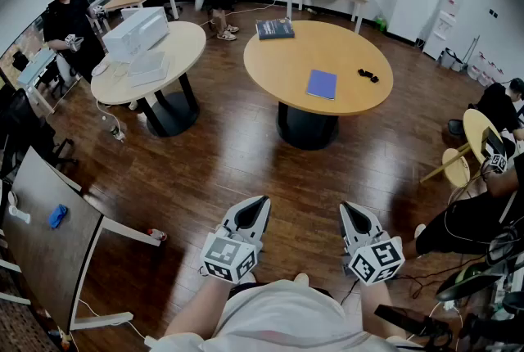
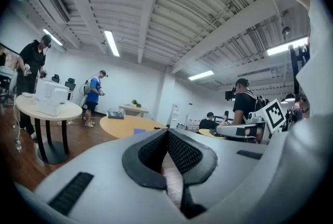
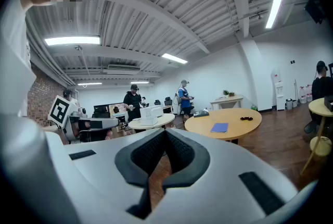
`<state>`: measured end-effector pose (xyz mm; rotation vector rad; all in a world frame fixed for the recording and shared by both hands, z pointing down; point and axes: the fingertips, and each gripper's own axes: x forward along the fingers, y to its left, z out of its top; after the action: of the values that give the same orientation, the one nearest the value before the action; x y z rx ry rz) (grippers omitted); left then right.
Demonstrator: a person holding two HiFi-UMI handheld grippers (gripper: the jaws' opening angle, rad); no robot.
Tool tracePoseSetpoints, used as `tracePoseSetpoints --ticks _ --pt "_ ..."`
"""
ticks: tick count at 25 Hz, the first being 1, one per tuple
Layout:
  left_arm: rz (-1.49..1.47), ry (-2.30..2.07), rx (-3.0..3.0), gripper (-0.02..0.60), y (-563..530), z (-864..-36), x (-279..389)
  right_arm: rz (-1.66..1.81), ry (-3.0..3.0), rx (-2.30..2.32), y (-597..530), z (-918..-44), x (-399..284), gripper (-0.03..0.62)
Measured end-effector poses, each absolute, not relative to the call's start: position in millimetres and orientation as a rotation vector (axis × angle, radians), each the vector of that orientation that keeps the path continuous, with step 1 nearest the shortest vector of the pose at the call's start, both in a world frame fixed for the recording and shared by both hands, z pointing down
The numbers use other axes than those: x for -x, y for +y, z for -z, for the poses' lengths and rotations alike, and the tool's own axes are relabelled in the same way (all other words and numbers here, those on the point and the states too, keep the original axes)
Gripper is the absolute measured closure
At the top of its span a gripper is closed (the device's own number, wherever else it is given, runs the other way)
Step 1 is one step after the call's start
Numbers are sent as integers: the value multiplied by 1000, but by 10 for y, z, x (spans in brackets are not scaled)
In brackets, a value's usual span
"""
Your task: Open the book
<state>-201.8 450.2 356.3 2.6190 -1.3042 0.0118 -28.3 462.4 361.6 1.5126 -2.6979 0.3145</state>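
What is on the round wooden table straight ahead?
The round wooden table holds a flat blue book, a dark book at its far edge, a small black object. Anything under them is covered.

The thin blue book (image 1: 322, 84) lies closed and flat, its plain cover facing up, on the round tan worktop (image 1: 327, 47), near the middle, slightly toward the near edge and turned a little askew.
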Motion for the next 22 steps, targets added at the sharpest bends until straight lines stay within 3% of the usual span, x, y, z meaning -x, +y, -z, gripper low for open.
tracePoseSetpoints --ticks 22 --pt "-51 -1334 -2543 571 4200 -3843 895 -404 -2712 -1417 4239 -4037 -756 599"
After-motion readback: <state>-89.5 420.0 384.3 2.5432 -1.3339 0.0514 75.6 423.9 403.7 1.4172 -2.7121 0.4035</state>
